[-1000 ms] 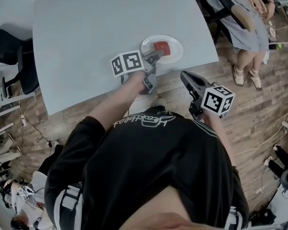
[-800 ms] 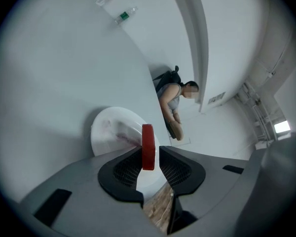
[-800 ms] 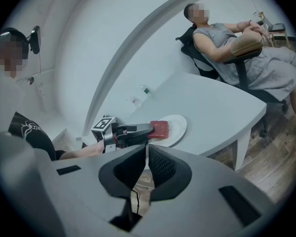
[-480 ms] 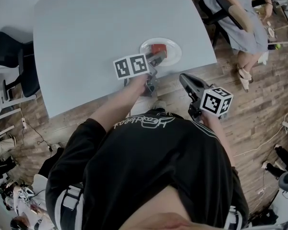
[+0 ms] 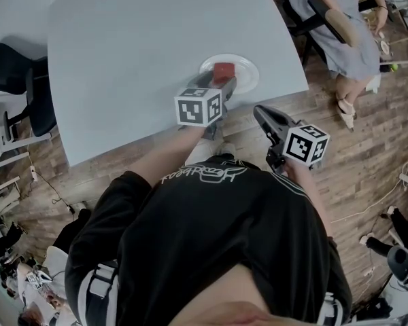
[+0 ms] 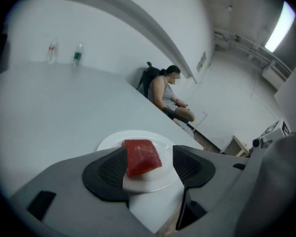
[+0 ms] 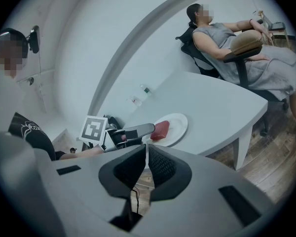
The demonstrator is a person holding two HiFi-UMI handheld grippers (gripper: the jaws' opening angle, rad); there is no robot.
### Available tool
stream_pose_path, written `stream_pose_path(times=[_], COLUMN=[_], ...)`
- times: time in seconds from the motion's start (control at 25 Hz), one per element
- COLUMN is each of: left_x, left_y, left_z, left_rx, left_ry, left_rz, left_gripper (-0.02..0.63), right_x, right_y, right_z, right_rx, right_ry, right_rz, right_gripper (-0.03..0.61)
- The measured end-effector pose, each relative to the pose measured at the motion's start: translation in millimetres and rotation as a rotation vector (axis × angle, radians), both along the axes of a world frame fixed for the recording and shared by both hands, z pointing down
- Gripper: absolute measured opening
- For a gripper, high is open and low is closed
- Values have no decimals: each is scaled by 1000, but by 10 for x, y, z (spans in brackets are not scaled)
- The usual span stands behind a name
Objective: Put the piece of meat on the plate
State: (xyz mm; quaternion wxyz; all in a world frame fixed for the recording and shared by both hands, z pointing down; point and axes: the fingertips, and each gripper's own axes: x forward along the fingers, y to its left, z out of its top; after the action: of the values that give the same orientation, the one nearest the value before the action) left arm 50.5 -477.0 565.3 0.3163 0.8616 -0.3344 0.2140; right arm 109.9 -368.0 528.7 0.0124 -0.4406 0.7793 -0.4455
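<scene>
table [image 5: 136,46] holds plate [image 5: 249,68] with meat [image 5: 223,70]; left tool [image 6: 149,163] just opened around it.

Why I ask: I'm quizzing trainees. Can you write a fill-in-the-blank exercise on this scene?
1. The piece of meat lies on the ____.
2. The jaws of the left gripper stand ____, with the meat between them.
3. The jaws of the right gripper are ____, with nothing between them.
Missing: plate; open; shut.
The left jaws have just been opening.

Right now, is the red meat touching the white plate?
Touching. The left gripper view shows the meat lying flat on the plate, with no gap beneath it.
</scene>
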Motion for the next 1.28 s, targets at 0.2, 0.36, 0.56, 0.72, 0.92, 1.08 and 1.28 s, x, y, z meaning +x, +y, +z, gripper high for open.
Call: stream_pose_path(times=[0.2, 0.36, 0.56, 0.72, 0.92, 1.08, 1.28], left_x=[30, -14, -121, -201, -290, -316, -373], left_y=[67, 168, 304, 513, 902, 1298, 1847], left_z=[-153, -248, -455, -681, -955, -1238, -1525], left_rx=[146, 141, 121, 93, 8, -9, 23], left_ry=[-61, -28, 64, 160, 324, 427, 480], left_rz=[91, 112, 98, 98, 96, 125, 153], left_gripper=[281, 279, 112, 8, 8, 8, 8], right_x=[-73, -119, -140, -151, -216, -319, -390], right_y=[14, 14, 6, 45, 227, 444, 836], right_z=[-8, -19, -115, -253, -519, -720, -1043], right_rx=[8, 20, 53, 102, 146, 204, 289], right_ry=[-5, 16, 28, 53, -34, -19, 12], right_rz=[-12, -32, -44, -55, -48, -84, -107], right_gripper=[20, 20, 20, 20, 20, 20, 20])
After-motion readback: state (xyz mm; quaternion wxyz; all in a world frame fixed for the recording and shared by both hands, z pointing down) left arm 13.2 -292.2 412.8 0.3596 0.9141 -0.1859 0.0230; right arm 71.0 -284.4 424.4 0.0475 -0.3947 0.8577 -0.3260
